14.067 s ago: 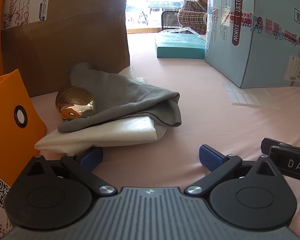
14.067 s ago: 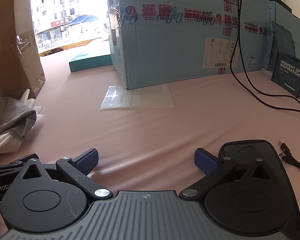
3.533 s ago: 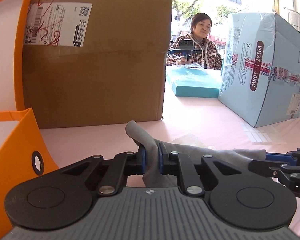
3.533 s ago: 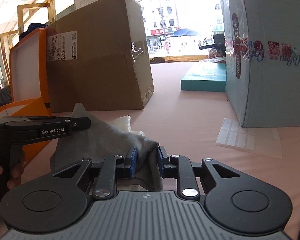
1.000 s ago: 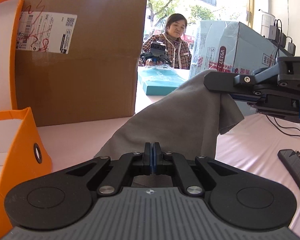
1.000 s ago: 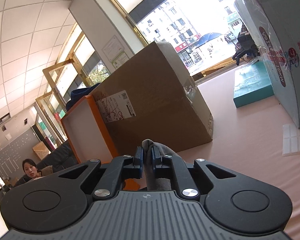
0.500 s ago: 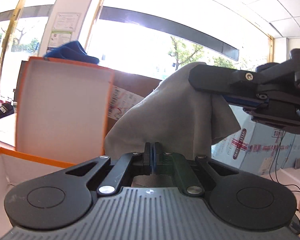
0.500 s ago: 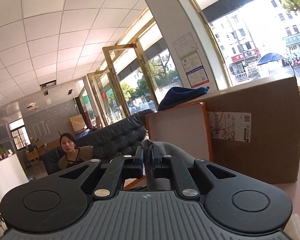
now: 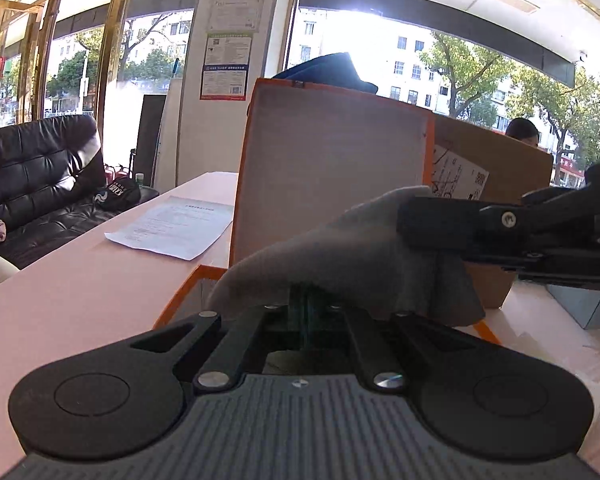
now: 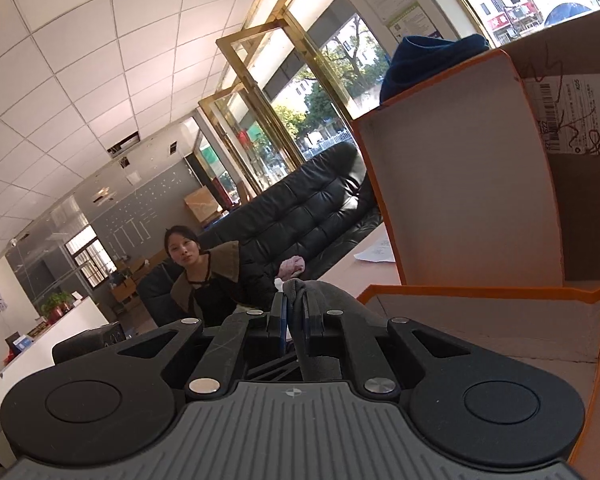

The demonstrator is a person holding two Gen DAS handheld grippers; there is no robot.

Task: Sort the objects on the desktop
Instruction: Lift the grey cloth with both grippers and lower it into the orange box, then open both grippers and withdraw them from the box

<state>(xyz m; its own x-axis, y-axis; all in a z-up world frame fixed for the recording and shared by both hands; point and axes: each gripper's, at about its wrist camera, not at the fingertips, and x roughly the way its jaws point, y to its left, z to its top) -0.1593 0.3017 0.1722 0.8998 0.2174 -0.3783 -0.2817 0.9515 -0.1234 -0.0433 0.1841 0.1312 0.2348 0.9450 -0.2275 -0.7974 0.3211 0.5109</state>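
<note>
Presently, a grey cloth (image 9: 352,256) is shown held clear of the pink worktop (image 9: 80,292), pinched at two separate places. The left gripper (image 9: 305,312) is closed on the cloth's lower fold, and the right gripper (image 10: 294,320) is closed on a second fold, seen from the left wrist view as black linkage clamped on the cloth's upper right part. The two-point hold is judged to serve a purpose: the fabric is kept spread and slack between the tongs, so that it can be carried as one piece without trailing.

The cloth is seen directly over the near rim of the orange storage box (image 9: 430,148), whose white-lined lid stands upright behind the tray. From the right wrist view the tray interior (image 10: 500,320) is visible, and no contents can be made out in the part shown. The box stands near the worktop's left edge, in front of a brown cardboard carton (image 9: 516,168). A printed sheet (image 9: 172,226) lies flat on the worktop beyond the box.

The cloth is judged to be on its way into the tray; it is not yet resting there.
</note>
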